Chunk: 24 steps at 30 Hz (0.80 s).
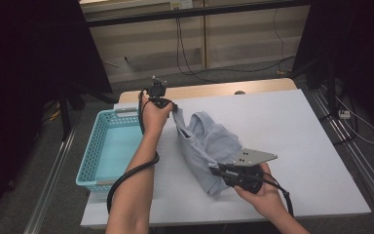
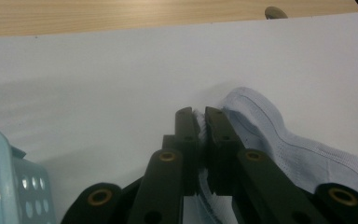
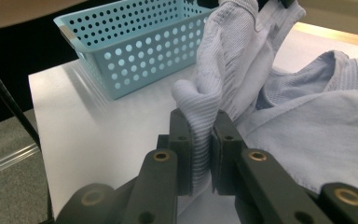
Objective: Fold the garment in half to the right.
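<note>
We are working over a wide, smooth white surface, matte and flat, with a strip of pale wood along its far edge. At its left edge is sitting a light blue plastic basket, rectangular, stiff, its walls punched with rows of round holes. Near the middle we are holding a pale blue-grey shirt, soft and limp, partly lifted and partly bunched on the surface. Its hem is ribbed knit; the body is a finer weave.

The left tool is pinching a thin edge of the shirt between its closed jaws, raised at the far side. The right tool is clamping a thick ribbed fold nearer us. To do this well, we are judging that both grips should stay firm while we are drawing the cloth taut between them, evenly, so it is hanging straight before it goes toward the basket.
</note>
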Available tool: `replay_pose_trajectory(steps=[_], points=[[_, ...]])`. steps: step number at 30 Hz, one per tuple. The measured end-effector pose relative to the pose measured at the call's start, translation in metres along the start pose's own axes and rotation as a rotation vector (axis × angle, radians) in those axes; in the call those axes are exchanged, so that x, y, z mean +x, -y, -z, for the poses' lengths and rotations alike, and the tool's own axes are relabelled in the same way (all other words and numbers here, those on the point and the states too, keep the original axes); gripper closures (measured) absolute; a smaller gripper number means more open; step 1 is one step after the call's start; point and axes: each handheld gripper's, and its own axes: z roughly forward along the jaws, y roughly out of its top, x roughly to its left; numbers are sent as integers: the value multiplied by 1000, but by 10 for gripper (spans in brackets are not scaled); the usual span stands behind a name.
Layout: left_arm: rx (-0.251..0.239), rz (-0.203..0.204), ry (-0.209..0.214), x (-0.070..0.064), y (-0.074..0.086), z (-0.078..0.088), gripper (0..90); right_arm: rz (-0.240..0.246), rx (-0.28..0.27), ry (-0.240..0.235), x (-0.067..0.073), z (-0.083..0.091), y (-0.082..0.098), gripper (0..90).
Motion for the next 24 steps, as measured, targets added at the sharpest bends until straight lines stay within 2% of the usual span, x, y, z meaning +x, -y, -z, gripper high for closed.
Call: replay_pose_trajectory(steps=[2, 6, 10, 15, 17, 20, 24], points=[[-2, 0, 6, 0, 0, 1, 847, 14, 7, 16, -1, 2, 1, 821], [-11, -1, 17, -2, -1, 2, 837, 11, 10, 44, -8, 8, 4, 822], [-21, -4, 16, -4, -1, 2, 790, -1, 20, 77, -17, 14, 11, 822], [-52, -14, 14, -8, -1, -1, 684, -13, 32, 112, -27, 16, 21, 823], [-51, -28, 23, -10, 0, -1, 640, -35, 41, 130, -35, 15, 27, 823], [-76, -52, 8, -10, 0, -1, 544, -53, 59, 150, -41, 14, 34, 823], [-62, -60, 18, -11, 1, -3, 504, -55, 63, 167, -45, 15, 36, 823]])
